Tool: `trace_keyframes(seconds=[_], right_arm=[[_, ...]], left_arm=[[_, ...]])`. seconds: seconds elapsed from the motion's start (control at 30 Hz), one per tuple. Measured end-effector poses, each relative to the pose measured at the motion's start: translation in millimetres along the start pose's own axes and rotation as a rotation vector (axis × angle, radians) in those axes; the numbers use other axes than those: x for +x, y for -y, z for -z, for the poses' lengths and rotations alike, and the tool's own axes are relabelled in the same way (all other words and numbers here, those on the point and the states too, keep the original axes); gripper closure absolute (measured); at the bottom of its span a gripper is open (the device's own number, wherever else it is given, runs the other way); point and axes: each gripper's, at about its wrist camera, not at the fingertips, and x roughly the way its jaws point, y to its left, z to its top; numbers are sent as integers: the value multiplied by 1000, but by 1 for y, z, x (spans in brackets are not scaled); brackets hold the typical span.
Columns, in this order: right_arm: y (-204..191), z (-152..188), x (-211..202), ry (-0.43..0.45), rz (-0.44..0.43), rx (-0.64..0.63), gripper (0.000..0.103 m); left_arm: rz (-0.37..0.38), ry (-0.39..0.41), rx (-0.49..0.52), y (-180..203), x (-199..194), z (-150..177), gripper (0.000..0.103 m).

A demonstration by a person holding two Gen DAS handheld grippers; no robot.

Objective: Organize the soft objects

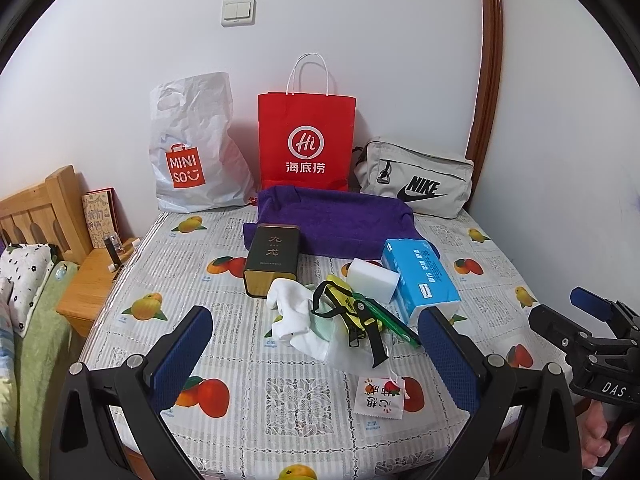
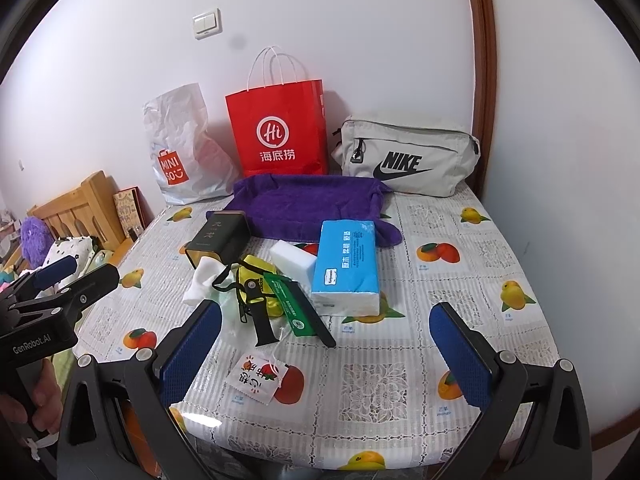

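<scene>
A purple towel (image 1: 336, 220) (image 2: 312, 204) lies crumpled at the back of the table. In front of it sit a blue tissue pack (image 1: 420, 276) (image 2: 346, 264), a white sponge block (image 1: 372, 280) (image 2: 292, 256), a white sock (image 1: 292, 316) (image 2: 200, 284), and a yellow pouch with black straps (image 1: 344, 304) (image 2: 260, 284). A small white sachet (image 1: 380, 396) (image 2: 258, 376) lies nearest. My left gripper (image 1: 316, 360) hovers open, short of the pile. My right gripper (image 2: 326, 354) is open too, above the near table, empty.
A dark tea tin (image 1: 272, 264) (image 2: 220, 240) and a green packet (image 2: 292, 308) lie among the pile. Against the wall stand a white Miniso bag (image 1: 192, 148), a red paper bag (image 1: 306, 140) and a grey Nike pouch (image 1: 416, 180). A wooden bed frame (image 1: 44, 208) is left.
</scene>
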Motion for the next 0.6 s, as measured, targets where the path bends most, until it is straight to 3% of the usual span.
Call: trace_keyframes(seconds=[0.6], right_arm=[[-2, 1, -2, 6, -2, -2, 0]], left_arm=[[1, 6, 4, -3, -4, -2, 0]])
